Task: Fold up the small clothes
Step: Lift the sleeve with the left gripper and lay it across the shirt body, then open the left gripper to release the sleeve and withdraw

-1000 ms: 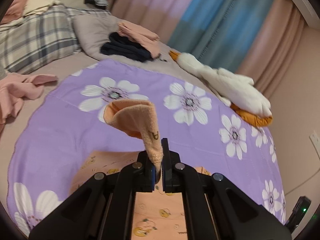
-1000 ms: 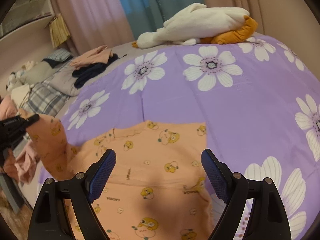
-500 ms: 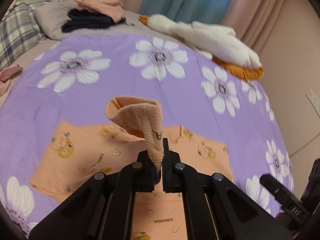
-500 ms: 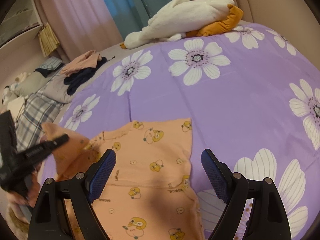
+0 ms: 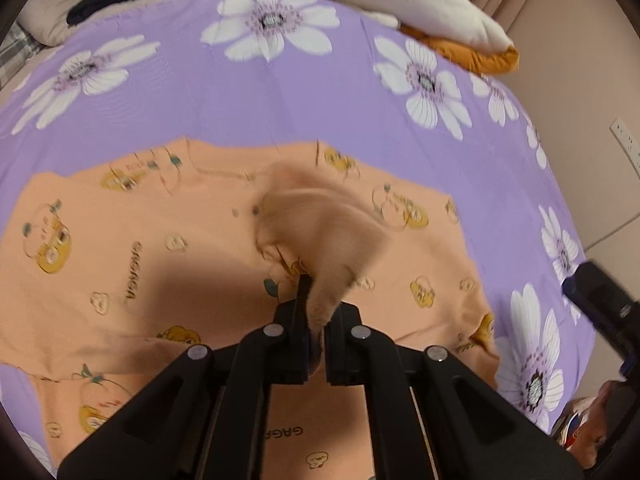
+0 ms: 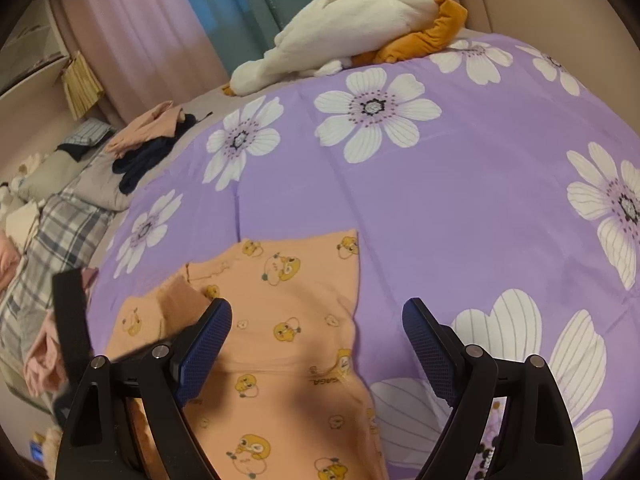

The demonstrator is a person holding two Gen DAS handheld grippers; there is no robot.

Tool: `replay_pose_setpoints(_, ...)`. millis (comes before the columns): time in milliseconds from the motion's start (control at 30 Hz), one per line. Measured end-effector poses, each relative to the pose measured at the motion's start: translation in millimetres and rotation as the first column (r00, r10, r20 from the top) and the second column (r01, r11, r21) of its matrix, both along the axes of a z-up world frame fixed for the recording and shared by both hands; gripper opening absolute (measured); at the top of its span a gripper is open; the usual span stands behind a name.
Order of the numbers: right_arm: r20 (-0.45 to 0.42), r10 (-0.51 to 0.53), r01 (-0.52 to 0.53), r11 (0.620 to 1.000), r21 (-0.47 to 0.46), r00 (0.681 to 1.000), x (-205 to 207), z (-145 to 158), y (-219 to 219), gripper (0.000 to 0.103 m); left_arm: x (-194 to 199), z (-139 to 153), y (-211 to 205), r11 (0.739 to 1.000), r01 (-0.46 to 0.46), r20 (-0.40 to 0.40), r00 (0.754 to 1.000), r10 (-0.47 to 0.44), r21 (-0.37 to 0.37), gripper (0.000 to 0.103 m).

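Orange garment (image 5: 168, 240) fold pinched between left gripper (image 5: 316, 320) fingers

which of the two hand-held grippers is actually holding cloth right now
The left hand-held gripper: it's clamped on the orange garment's sleeve cuff. The right hand-held gripper hangs open, empty.

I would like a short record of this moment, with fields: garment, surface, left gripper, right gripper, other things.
garment: orange duck-print shirt, lying mostly flat
surface: purple flowered sheet
left gripper: shut on a blurred fold of the shirt, held over its body
right gripper: open, empty, above the shirt
other things: white goose plush at the far edge; dark clothes pile
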State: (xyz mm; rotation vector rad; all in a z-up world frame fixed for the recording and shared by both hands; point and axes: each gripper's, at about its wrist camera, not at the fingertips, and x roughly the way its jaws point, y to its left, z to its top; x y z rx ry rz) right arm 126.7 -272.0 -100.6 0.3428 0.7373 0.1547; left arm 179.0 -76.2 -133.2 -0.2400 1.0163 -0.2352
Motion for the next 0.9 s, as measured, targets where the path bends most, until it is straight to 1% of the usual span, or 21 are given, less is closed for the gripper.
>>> replay_pose_setpoints(67,-0.003,0.000,0.000,1.000,0.003,1.000,0,-2,-2,0.087,2,-9,-3,1.000,0.015,-0.028,0.999,-0.014,0.010,0.004)
replay_pose_setpoints(100,-0.004,0.000,0.000,1.000,0.002,1.000,0,-2,-2,0.087,2,-12,-4,1.000,0.015,-0.027,1.000,-0.015,0.014,0.004)
replay_pose_setpoints(167,-0.013,-0.006,0.006,1.000,0.001,1.000,1,-3,-3,0.087,0,-11,-4,1.000,0.017,-0.015,1.000,-0.017,0.016,0.004)
replay_pose_setpoints(233,-0.016,-0.007,0.007,1.000,0.003,1.000,1,-5,-3,0.087,0,-8,-2,1.000,0.017,-0.022,1.000,-0.016,0.005,0.007)
replay_pose_setpoints(267,-0.017,-0.006,0.007,1.000,0.004,1.000,1,-5,-4,0.087,-1,-5,-1,1.000,0.020,-0.029,0.999,-0.021,-0.013,0.014)
replay_pose_setpoints(300,-0.018,-0.006,0.006,1.000,0.004,1.000,1,-6,-4,0.087,-2,-2,1,0.999,0.029,-0.033,0.999,-0.030,-0.034,0.024)
replay_pose_setpoints(333,-0.020,-0.006,0.006,1.000,0.003,1.000,1,-6,-3,0.087,-4,3,3,0.998,0.037,-0.030,0.999,-0.039,-0.053,0.029)
replay_pose_setpoints(367,-0.022,-0.005,0.005,1.000,0.002,1.000,1,-7,-3,0.087,-8,12,7,0.996,0.046,-0.012,0.999,-0.047,-0.074,0.037)
replay_pose_setpoints(433,-0.023,-0.002,0.002,1.000,0.000,1.000,1,-8,-2,0.087,-18,30,15,0.995,0.050,0.046,0.998,-0.047,-0.087,0.046)
replay_pose_setpoints(500,-0.028,0.004,-0.004,1.000,-0.002,1.000,2,-9,1,0.087,-30,50,32,0.996,0.033,0.110,0.994,-0.024,-0.088,0.060)
replay_pose_setpoints(533,-0.032,-0.001,0.001,1.000,-0.010,1.000,3,-9,2,0.087,-35,56,41,0.996,0.019,0.127,0.992,-0.008,-0.088,0.062)
replay_pose_setpoints(600,-0.038,0.014,-0.014,1.000,-0.007,0.999,4,-11,7,0.087,-41,65,64,0.996,-0.030,0.144,0.989,0.042,-0.084,0.063)
replay_pose_setpoints(700,-0.053,0.049,-0.048,0.999,0.011,0.997,7,-16,16,0.087,-48,69,105,0.991,-0.119,0.142,0.982,0.127,-0.059,0.063)
replay_pose_setpoints(800,-0.072,0.103,-0.100,0.994,0.038,0.992,12,-22,30,0.087,-54,65,146,0.976,-0.215,0.139,0.966,0.216,-0.019,0.063)
replay_pose_setpoints(900,-0.087,0.158,-0.154,0.987,0.049,0.984,20,-28,52,0.087,-60,53,181,0.960,-0.279,0.119,0.953,0.279,-0.016,0.062)
